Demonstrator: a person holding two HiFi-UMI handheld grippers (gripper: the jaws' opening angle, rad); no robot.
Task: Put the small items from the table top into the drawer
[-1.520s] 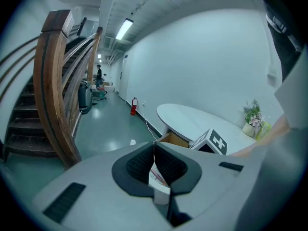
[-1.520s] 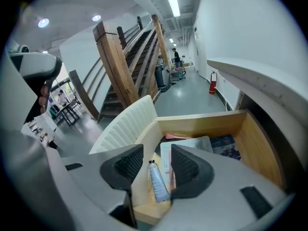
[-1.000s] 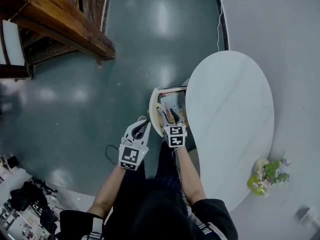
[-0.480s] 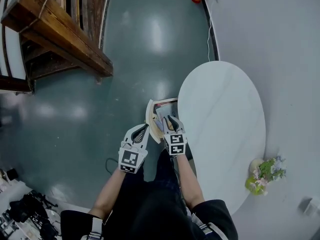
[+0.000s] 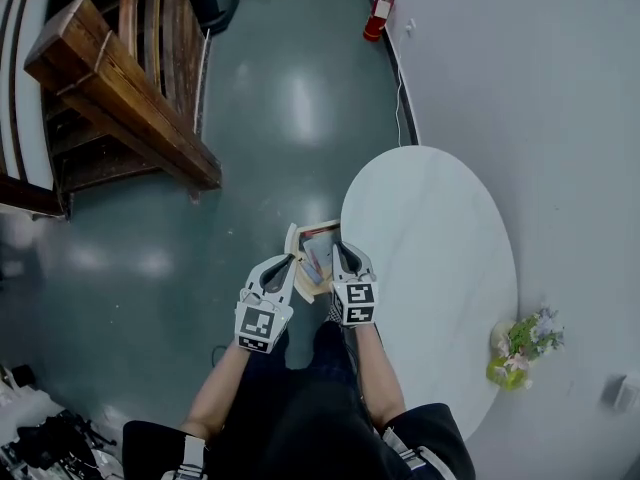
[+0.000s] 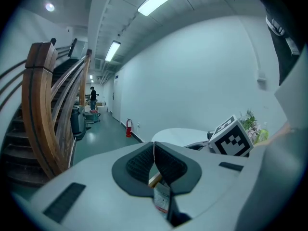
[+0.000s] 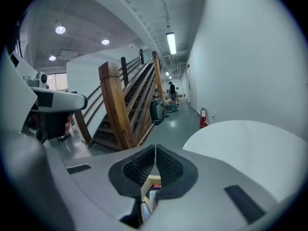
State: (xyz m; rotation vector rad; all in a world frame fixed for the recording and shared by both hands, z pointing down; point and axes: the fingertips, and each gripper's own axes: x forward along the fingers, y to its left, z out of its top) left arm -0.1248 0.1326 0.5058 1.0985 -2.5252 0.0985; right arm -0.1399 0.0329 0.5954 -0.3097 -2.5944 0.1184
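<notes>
The open wooden drawer (image 5: pixel 294 244) juts out from under the white oval table (image 5: pixel 430 268), with several small items lying inside. Both grippers hover above it. My left gripper (image 5: pixel 285 266) is over the drawer's left rim, shut and empty; its pads (image 6: pixel 144 163) meet at the tips. My right gripper (image 5: pixel 345 251) hangs over the drawer's right side by the table edge. Its jaws have just been closing and now meet with nothing between the pads (image 7: pixel 166 166). Drawer contents (image 7: pixel 149 196) show below the right gripper's jaws.
A vase of flowers (image 5: pixel 520 353) stands at the table's near right end. A wooden staircase (image 5: pixel 120 98) rises at the left. A red fire extinguisher (image 5: pixel 377 16) sits by the far wall. Dark equipment (image 5: pixel 40 443) lies on the floor at the bottom left.
Both grippers have lifted up away from the drawer. The right gripper's jaws, open over the drawer before, have come together empty.
</notes>
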